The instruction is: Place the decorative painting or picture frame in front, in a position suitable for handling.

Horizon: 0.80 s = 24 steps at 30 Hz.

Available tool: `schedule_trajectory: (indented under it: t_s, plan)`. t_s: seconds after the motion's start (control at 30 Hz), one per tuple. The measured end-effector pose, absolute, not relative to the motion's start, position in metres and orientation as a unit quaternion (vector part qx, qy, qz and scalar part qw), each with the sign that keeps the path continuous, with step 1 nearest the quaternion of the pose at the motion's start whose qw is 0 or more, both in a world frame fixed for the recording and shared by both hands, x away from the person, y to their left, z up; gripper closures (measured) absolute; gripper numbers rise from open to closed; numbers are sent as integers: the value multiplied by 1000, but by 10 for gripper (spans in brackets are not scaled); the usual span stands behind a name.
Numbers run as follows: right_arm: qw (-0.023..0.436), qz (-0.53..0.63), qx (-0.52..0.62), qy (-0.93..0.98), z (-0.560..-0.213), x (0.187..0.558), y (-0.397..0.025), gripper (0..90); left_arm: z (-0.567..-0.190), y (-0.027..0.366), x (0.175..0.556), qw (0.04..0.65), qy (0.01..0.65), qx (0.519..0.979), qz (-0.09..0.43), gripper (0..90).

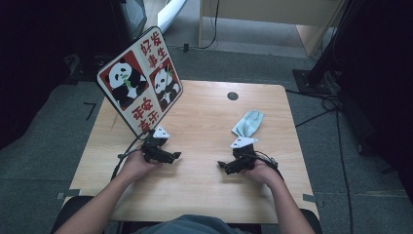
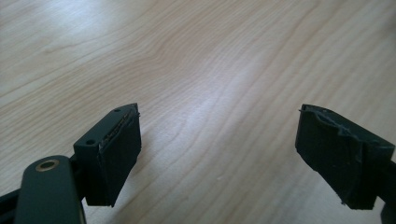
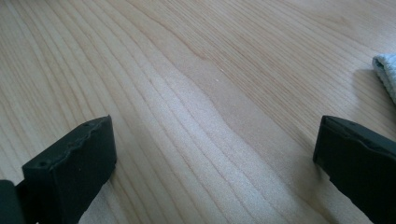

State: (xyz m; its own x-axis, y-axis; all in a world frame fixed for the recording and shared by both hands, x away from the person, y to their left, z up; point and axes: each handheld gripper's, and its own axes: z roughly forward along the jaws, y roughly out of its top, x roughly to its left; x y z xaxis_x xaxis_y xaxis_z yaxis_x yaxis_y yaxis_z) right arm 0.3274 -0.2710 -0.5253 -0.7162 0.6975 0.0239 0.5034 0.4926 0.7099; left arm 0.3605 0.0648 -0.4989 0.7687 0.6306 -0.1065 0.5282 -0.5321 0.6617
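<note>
A person's two hands rest on a wooden table [image 1: 204, 190], each holding a black two-jaw gripper. My left gripper [image 1: 176, 156] lies low at the centre left and points right; in its own view my left gripper [image 2: 219, 154] stands open over bare wood. My right gripper [image 1: 221, 165] at the centre right points left toward it; the right gripper view shows my right gripper [image 3: 215, 168] open, nothing between the jaws. A crumpled pale blue-grey cloth [image 1: 247, 123] lies just beyond the right hand, and the cloth's edge [image 3: 387, 74] shows at the right.
A tilted panda sign board [image 1: 139, 80] with red characters leans over the table's back left. A dark round hole [image 1: 233, 96] sits near the far edge. Cables trail from both grippers. Grey carpet, a stand base [image 1: 311, 78] and floor cables surround the table.
</note>
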Motion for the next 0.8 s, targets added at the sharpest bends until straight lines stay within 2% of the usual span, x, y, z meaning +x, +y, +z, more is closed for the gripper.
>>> schedule_trajectory:
  t_s: [0.17,0.27,0.53,0.8]
  plan:
    - [133,362,348,854,-525,328,-271,0,-491,72,359,357,329,872,62,145]
    - [130,363,340,858,-525,331,-270,0,-486,79,353,348,321,878,75,151]
    - [128,363,334,861,-525,334,-268,0,-477,99,348,380,334,862,39,150]
    - [125,364,326,863,-525,339,-264,0,-470,118,338,380,335,861,48,164]
